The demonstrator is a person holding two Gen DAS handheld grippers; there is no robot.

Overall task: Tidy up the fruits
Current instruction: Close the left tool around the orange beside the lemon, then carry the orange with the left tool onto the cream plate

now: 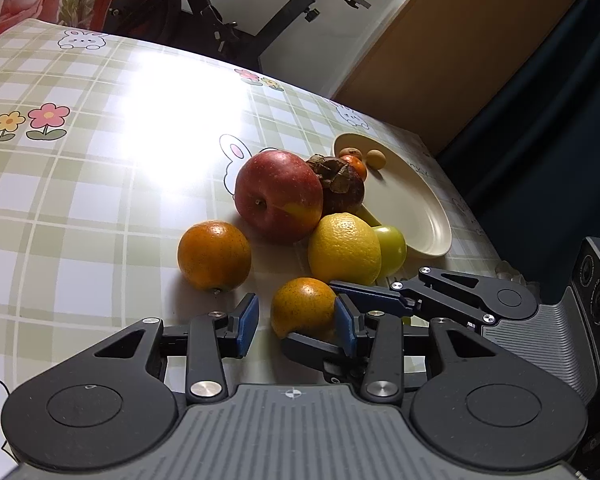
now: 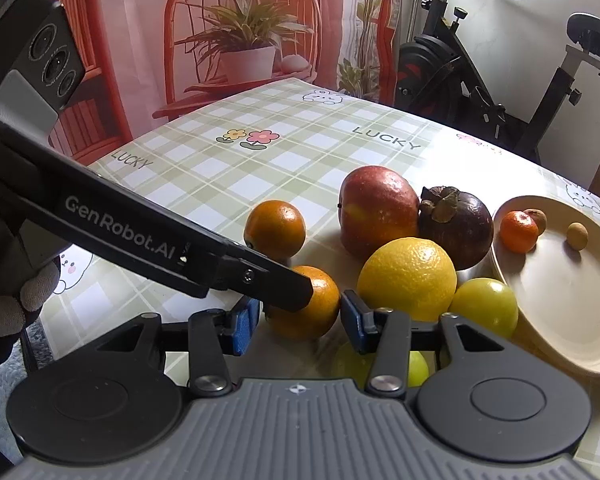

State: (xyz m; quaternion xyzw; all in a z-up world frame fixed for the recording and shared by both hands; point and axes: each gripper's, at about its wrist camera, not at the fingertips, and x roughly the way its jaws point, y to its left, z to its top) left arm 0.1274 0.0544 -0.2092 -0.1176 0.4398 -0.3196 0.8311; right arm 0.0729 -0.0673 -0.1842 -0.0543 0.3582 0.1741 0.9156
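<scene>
Exercise bike (image 2: 500, 80) behind table; potted plant (image 2: 248, 44) on backdrop, orange chair (image 2: 204, 20).

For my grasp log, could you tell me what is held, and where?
Nothing clearly: the open left gripper straddles the near orange; whether the right gripper grips it cannot be told.

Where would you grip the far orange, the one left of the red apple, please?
Across the far orange's widest middle, coming from its open left and near sides. It is round and stands apart; the red apple crowds only its right. The stem nub sits low in front, so keep the pads off it.
</scene>
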